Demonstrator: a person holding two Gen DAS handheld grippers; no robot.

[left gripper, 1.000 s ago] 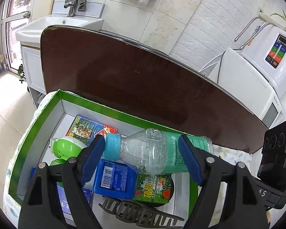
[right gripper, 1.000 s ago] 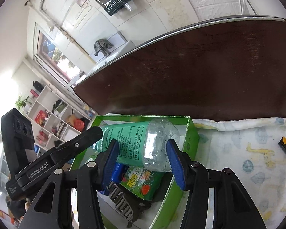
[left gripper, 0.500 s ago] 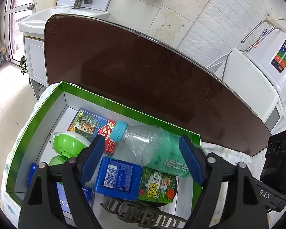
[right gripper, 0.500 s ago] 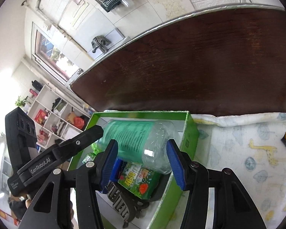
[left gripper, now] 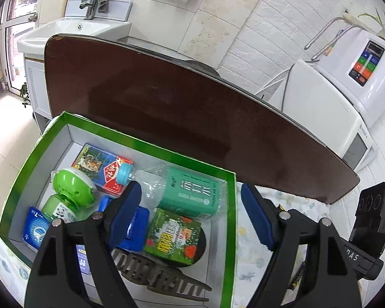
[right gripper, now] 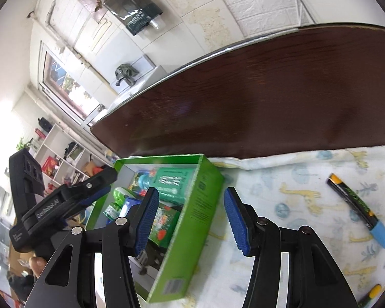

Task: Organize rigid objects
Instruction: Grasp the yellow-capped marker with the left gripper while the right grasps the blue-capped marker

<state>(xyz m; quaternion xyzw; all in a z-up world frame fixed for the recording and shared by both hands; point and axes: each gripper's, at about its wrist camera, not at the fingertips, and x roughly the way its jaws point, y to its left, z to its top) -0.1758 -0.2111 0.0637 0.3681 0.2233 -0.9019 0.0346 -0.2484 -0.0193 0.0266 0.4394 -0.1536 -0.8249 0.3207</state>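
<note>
Green-labelled bottle [left gripper: 190, 192] now lies released in box [left gripper: 228, 231].

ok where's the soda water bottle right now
In the left wrist view the soda water bottle lies on its side inside the green box, against the far wall, its blue cap beside the playing-card pack.

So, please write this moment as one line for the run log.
soda water bottle: lying in green box | left claw: open, empty | right claw: open, empty | blue-capped marker: on cloth outside box
</note>
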